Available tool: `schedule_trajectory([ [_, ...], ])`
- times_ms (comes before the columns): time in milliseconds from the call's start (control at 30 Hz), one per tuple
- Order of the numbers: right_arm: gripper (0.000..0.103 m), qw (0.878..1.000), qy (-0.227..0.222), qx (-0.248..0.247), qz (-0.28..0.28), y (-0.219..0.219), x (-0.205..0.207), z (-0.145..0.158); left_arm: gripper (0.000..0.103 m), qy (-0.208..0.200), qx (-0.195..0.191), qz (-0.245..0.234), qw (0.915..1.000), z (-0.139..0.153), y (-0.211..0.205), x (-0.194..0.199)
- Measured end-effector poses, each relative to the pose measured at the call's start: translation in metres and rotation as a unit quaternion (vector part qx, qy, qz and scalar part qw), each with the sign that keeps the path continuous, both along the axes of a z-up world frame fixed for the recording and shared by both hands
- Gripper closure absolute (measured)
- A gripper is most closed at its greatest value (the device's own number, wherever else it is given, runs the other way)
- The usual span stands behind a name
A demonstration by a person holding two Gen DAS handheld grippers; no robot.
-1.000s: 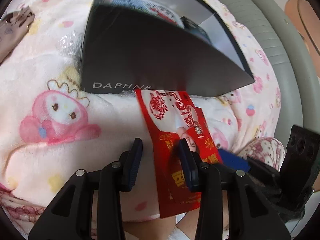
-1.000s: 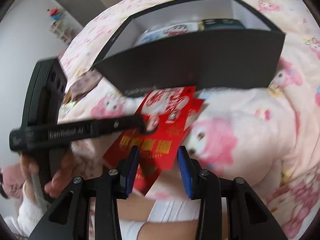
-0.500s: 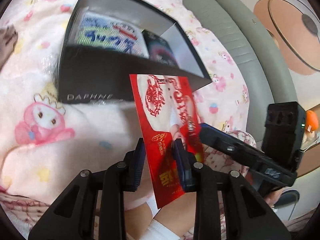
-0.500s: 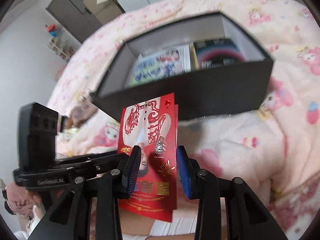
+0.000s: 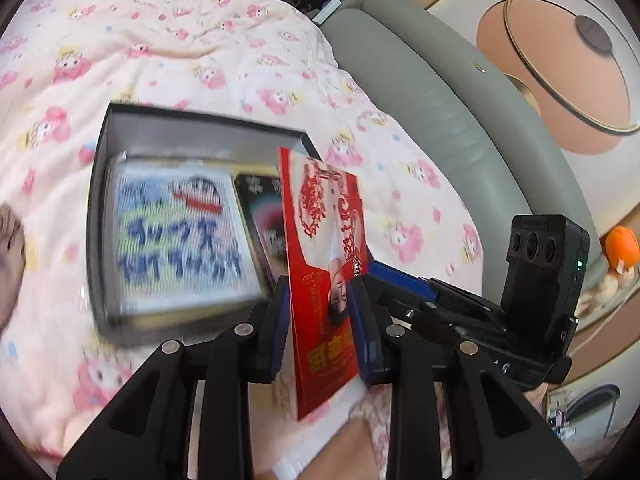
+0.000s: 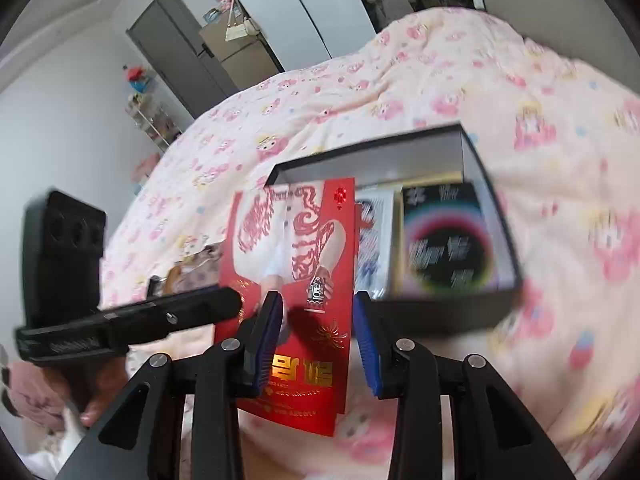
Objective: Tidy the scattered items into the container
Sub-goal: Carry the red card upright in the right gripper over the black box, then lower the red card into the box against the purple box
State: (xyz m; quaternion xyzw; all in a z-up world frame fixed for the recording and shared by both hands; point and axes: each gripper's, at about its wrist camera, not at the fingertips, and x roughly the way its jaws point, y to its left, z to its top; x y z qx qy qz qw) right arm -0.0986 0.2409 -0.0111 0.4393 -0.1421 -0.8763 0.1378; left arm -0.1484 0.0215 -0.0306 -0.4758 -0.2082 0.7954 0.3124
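Observation:
A red packet (image 5: 320,248) with gold print is lifted off the blanket and stands upright in front of the black box (image 5: 100,200). My left gripper (image 5: 318,292) is shut on it, and the packet sits slanted between the blue pads. My right gripper (image 6: 316,304) also has the red packet (image 6: 296,240), with the right pad at its edge and the left finger across its face. Each gripper appears in the other's view: left gripper (image 6: 234,302), right gripper (image 5: 376,272). The box (image 6: 440,312) holds a blue-lettered cartoon pack (image 5: 176,240) and a dark pack with a rainbow ring (image 6: 448,240).
A pink cartoon blanket (image 5: 200,60) covers the bed. A grey padded bed edge (image 5: 420,92) runs along the right. A small brownish item (image 6: 196,268) lies on the blanket left of the box. A hand (image 6: 96,392) holds the left gripper's grip. A door and cabinet stand far back.
The red packet went from lying on the blanket to being held upright near the box rim. Both grippers rose with it, and the left jaws narrowed onto it.

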Motion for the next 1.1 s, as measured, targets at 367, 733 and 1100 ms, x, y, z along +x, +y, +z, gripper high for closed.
schedule_trajectory([
  [367,0.070,1.000,-0.028,0.008,-0.010,0.031,-0.079,-0.026,0.076,-0.064,-0.042,0.015,0.9970,-0.054,0.028,-0.083],
  [733,0.070,0.996,-0.081,0.020,-0.021,0.054,-0.098,-0.072,0.071,-0.118,-0.105,-0.008,0.9873,-0.101,0.070,-0.104],
  [1100,0.070,0.997,-0.022,0.026,-0.071,0.085,-0.080,-0.039,0.065,-0.157,-0.125,-0.015,0.9795,-0.112,0.077,-0.110],
])
